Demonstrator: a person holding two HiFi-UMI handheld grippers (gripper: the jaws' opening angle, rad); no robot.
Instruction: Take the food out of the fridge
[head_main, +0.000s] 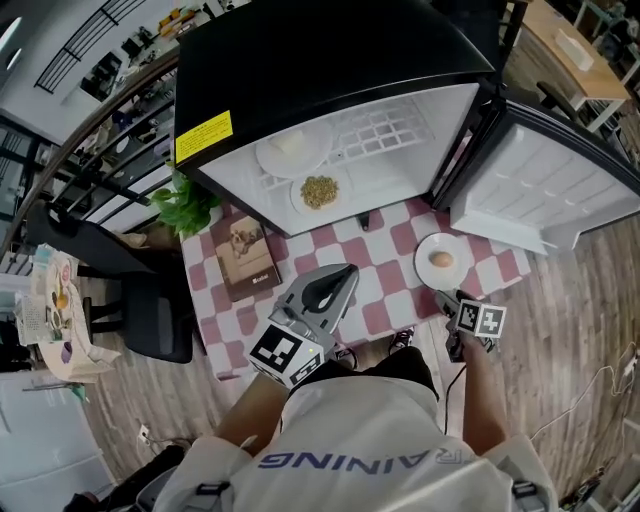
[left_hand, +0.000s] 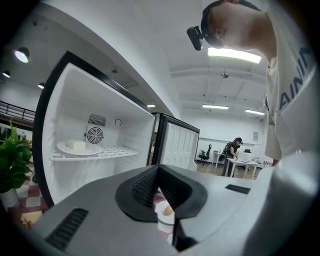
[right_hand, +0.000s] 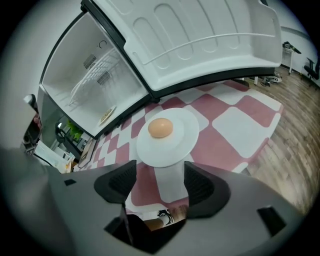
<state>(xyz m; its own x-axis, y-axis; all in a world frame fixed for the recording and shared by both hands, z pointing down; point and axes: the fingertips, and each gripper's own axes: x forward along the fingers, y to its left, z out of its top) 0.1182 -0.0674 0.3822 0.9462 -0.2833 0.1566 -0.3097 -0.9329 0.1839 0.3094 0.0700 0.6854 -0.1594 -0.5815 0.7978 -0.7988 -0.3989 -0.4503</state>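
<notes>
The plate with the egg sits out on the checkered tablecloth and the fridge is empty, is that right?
Not quite. The plate with the egg is on the checkered tablecloth, but the fridge is not empty: the head view shows a plate with a white block and a plate with grainy food inside.

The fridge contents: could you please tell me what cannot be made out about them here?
- White block on the upper plate: too small in head view and left gripper view to name.
- Crumbly food on the lower plate: too small in head view; the left tool covers it in its own view.
- Yellow label: print too small.
</notes>
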